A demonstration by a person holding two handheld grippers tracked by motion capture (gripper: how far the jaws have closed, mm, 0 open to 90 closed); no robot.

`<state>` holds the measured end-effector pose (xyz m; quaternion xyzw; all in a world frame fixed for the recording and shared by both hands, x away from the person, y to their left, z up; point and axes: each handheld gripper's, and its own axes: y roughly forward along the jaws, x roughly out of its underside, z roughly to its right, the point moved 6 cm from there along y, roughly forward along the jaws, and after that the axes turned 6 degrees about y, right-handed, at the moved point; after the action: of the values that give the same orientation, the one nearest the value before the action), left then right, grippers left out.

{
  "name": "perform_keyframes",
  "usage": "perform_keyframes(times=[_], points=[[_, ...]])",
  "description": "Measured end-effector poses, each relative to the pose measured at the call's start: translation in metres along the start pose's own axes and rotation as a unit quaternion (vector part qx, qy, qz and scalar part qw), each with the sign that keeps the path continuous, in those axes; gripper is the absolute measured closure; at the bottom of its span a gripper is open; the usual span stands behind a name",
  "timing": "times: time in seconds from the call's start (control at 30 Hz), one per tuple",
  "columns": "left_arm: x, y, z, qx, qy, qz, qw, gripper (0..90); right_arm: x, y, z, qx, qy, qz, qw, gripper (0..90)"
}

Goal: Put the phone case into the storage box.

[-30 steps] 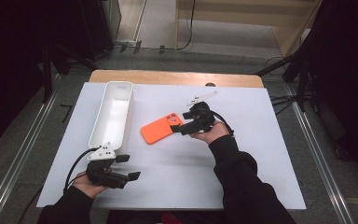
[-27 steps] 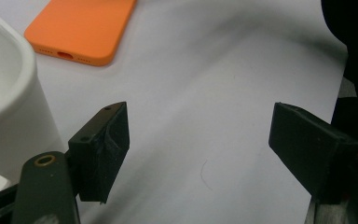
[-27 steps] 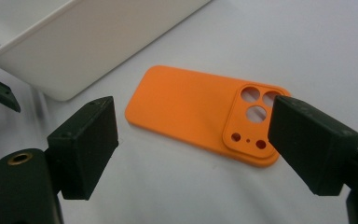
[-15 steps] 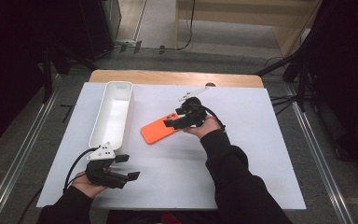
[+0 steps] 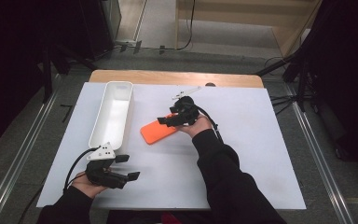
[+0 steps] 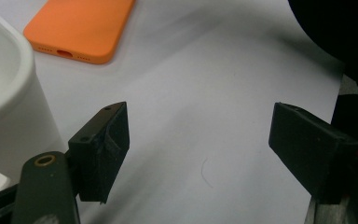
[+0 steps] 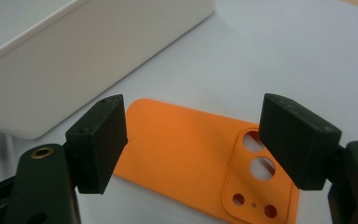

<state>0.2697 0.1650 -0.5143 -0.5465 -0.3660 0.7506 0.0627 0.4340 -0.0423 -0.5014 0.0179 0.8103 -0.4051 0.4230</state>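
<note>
**Right gripper has moved over the phone case**

The orange phone case (image 7: 186,149) lies flat on the white table cover (image 5: 261,154), camera holes up, just beside the long white tray (image 5: 113,112). Compared with one second ago, my right gripper (image 5: 168,120) has moved forward and left, so its jaws now stand wide apart above the camera end of the case, not yet touching it. I judge this is the approach for a grasp; the jaws must come lower before closing. The case itself has not shifted. My left gripper (image 5: 126,167) rests near the tray's close end, jaws also apart and holding nothing. I can read no brand, label or writing anywhere.
</note>
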Motion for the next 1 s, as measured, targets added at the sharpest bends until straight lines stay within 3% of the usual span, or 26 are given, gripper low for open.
perform_keyframes(times=[0.67,0.9,0.97,1.0], points=[[0.0,0.0,0.0,0.001,-0.002,0.002,1.0,20.2,-0.003,0.03,-0.004,0.004,0.005,-0.014,0.9999,42.6],[0.0,0.0,0.0,0.001,-0.002,0.002,1.0,20.2,-0.003,0.036,-0.001,0.022,0.011,-0.006,0.9997,63.9],[0.0,0.0,0.0,0.002,-0.002,0.002,1.0,20.2,-0.003,0.039,-0.002,0.034,0.005,-0.009,0.9994,75.5],[0.0,0.0,0.0,0.002,-0.002,0.003,1.0,20.2,-0.003,0.039,-0.002,0.034,0.005,-0.009,0.9994,75.5]])
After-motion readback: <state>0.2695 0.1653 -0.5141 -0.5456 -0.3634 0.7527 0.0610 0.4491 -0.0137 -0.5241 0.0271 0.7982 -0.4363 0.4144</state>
